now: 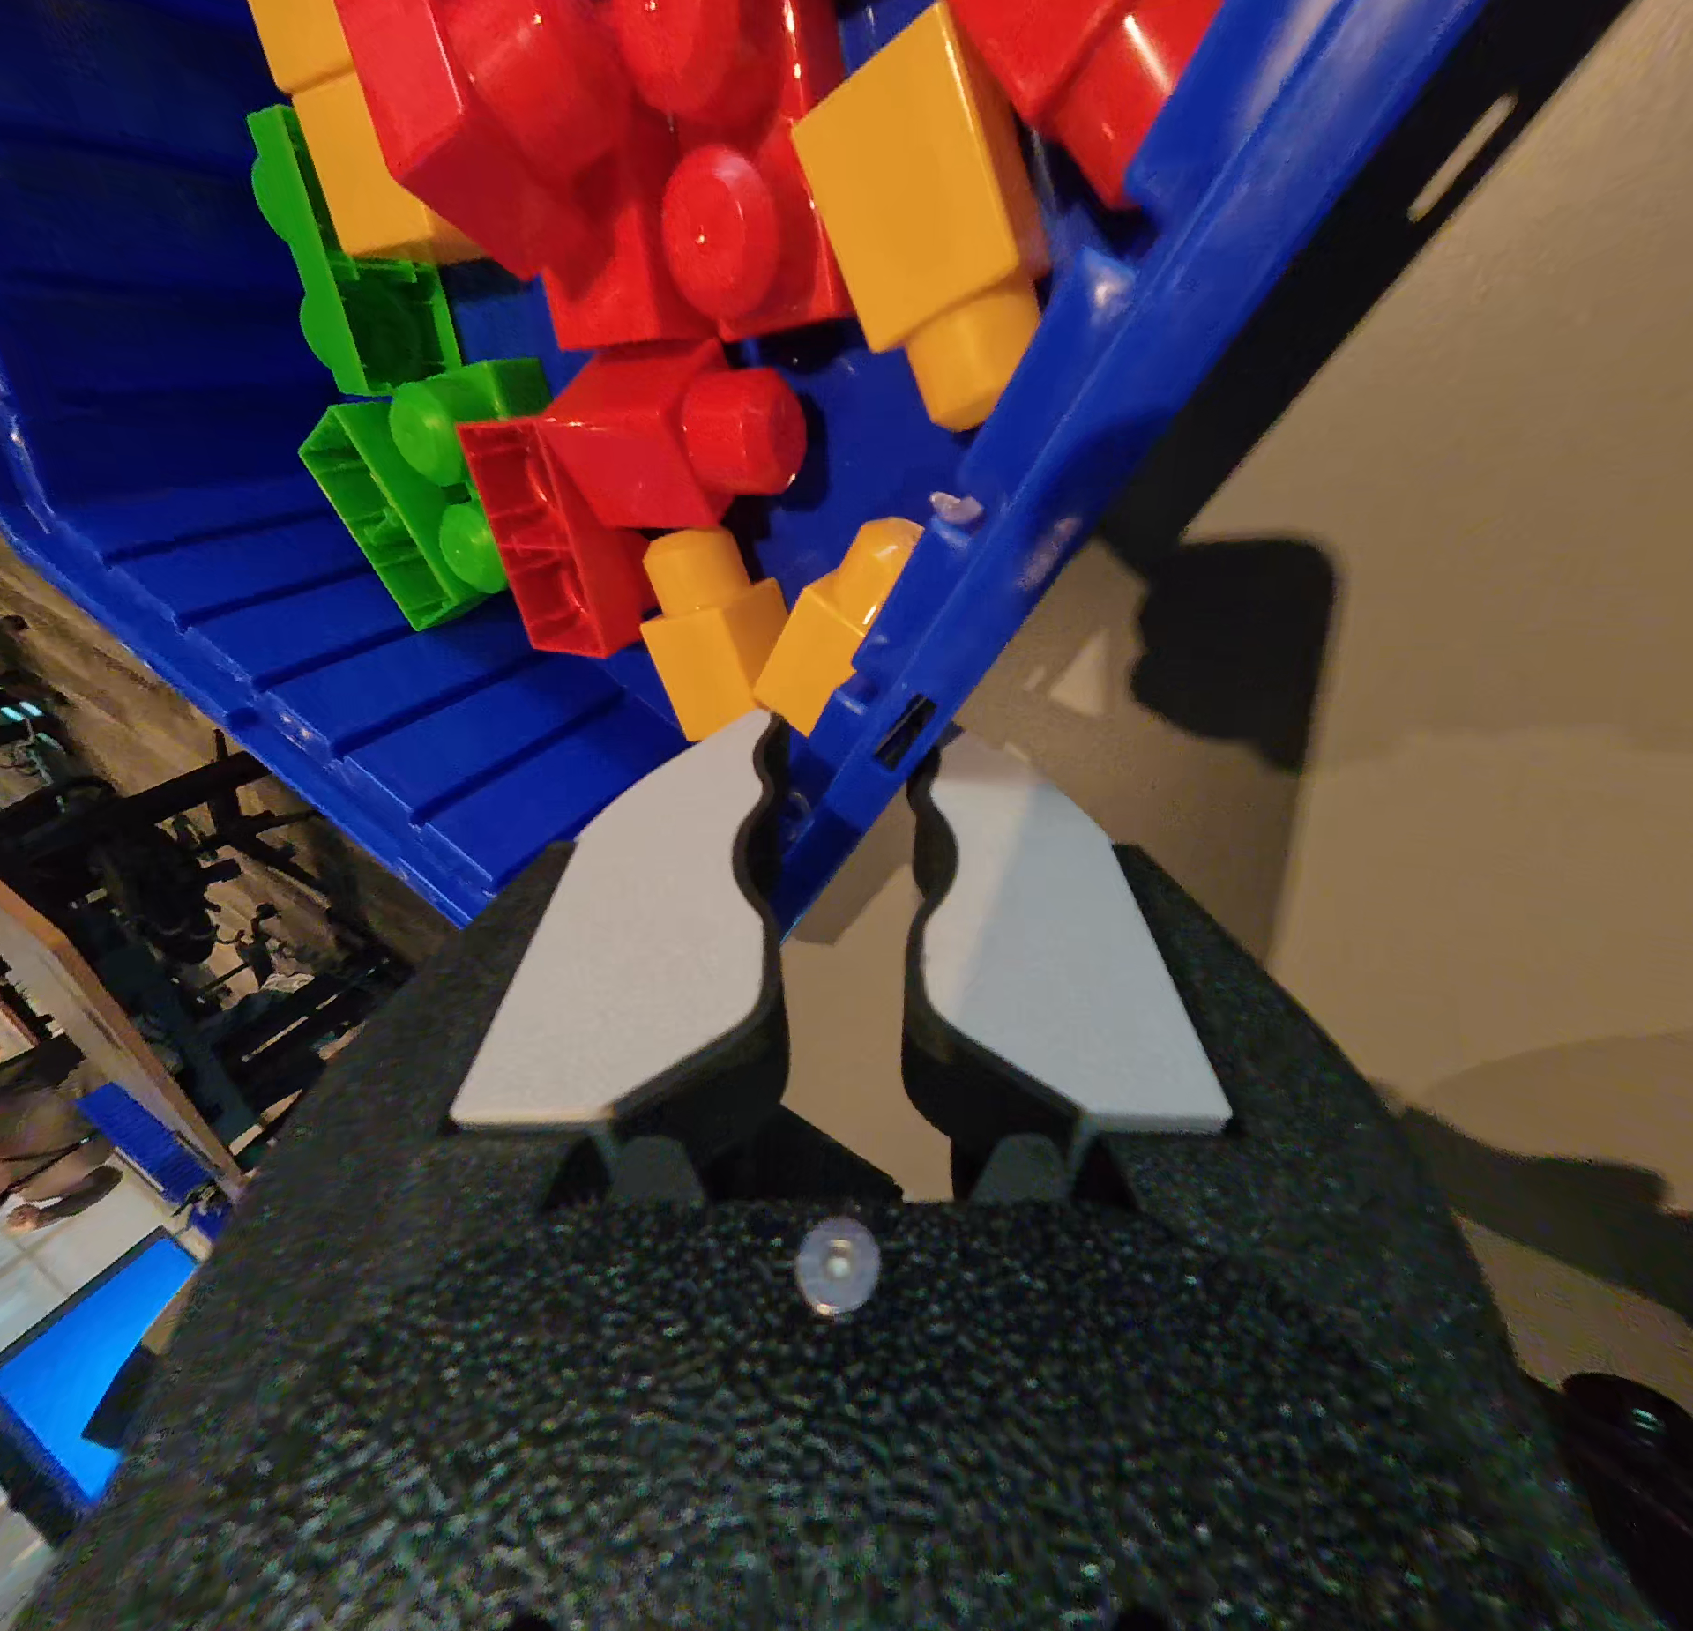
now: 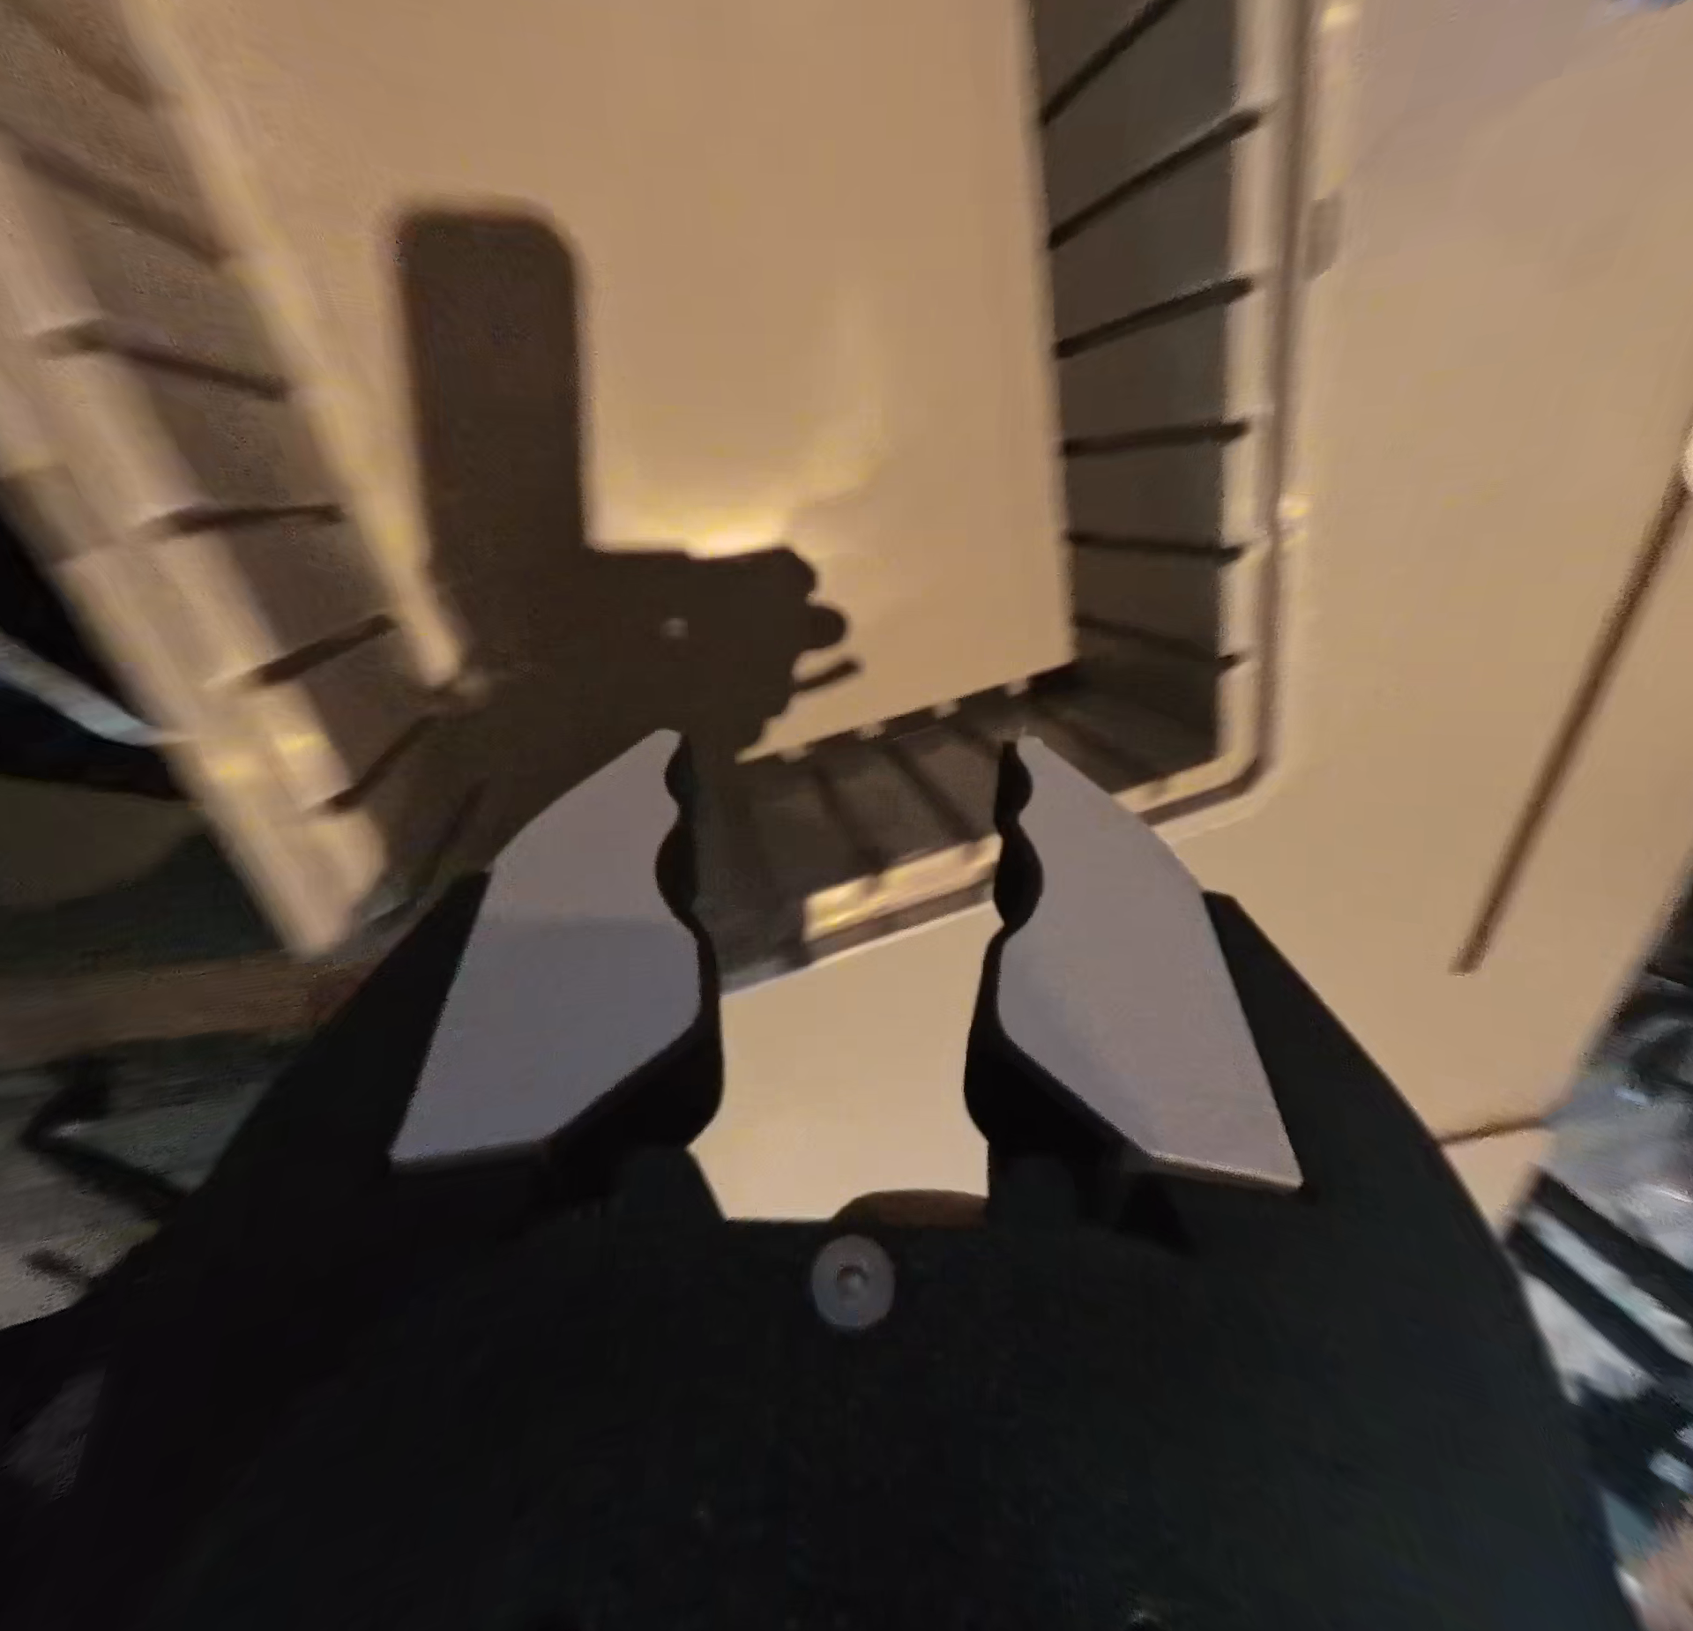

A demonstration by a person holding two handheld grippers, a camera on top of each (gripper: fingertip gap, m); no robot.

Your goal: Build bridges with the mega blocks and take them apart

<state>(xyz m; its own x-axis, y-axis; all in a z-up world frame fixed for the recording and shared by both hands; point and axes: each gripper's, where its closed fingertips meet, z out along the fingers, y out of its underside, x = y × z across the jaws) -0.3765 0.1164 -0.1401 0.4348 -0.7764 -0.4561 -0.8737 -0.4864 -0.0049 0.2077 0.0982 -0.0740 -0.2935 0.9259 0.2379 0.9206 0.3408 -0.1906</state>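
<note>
Beige tabletop (image 1: 1466,579); blue bin (image 1: 1054,524) w/ blocks (image 1: 660,470) btwn left claw (image 1: 847,744).

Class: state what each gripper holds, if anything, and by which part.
The left gripper grips the blue bin by its rim. The right gripper is open and holds nothing.

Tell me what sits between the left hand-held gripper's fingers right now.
The blue bin's rim wall runs between the left hand-held gripper's fingers, which appear closed on it. The left wrist view shows this.
</note>
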